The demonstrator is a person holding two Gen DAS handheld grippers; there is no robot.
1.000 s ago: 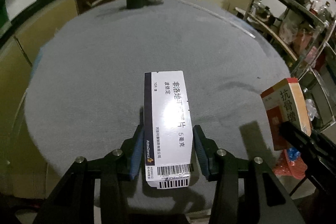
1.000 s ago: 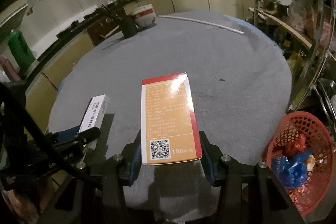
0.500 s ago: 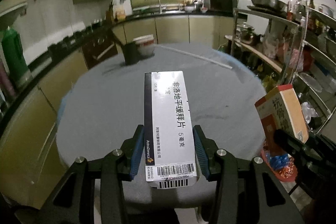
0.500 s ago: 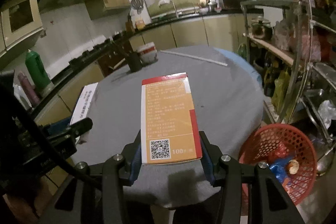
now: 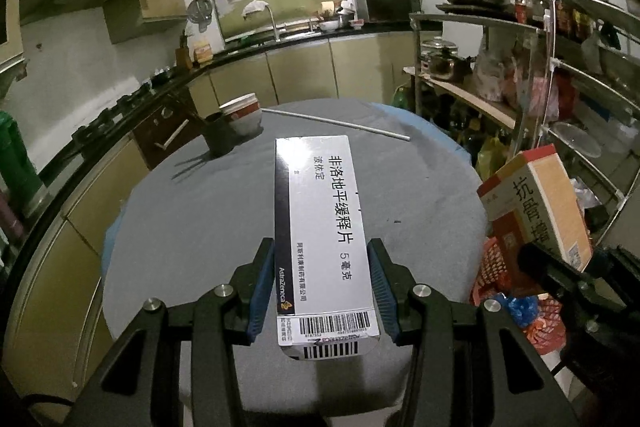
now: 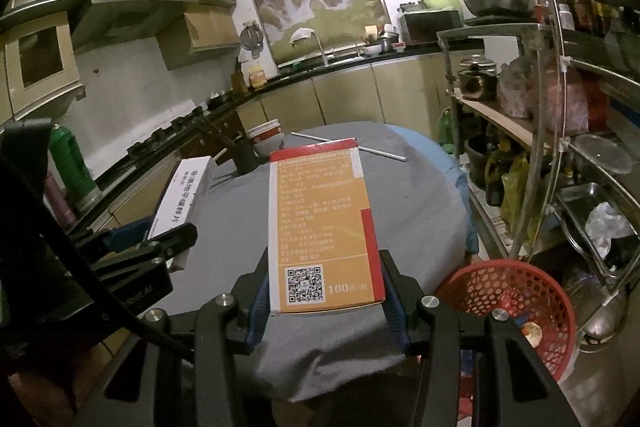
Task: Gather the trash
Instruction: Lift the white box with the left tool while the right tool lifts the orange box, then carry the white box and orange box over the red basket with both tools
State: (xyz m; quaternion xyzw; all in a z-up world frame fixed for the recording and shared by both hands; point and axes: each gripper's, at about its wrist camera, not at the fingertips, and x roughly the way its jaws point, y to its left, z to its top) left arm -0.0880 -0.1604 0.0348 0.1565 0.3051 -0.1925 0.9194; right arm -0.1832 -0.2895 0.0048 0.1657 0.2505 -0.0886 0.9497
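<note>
The left claw [image 5: 322, 291] is clenched on a white medicine box [image 5: 320, 227], its blue pads pressed against the box's two long sides near the barcode end. The box juts forward over the round grey-covered bench [image 5: 224, 227], clear of the cloth. The box's near flap hangs below the pads, and part of its barcode print is too small to read.

The right claw [image 6: 324, 297] grips an orange-and-red medicine box [image 6: 320, 223] the same way, pads on both long sides by the QR-code end, the box held above the bench's near edge. The fine print on its face is blurred.

In the left wrist view the orange box shows at the right edge, its lower part hidden behind the dark body of the right claw. In the right wrist view the white box shows at the left, its near end hidden by the left claw's frame.

A red mesh basket [image 6: 516, 291] stands on the floor just right of the bench, below the orange box's level; its near rim is cut off by the right claw's arm, and the contents are hard to make out. At the bench's far side stand a dark cup [image 5: 218, 135] and a white bowl [image 5: 244, 115], with a thin white rod [image 5: 340, 123] lying beyond.
</note>
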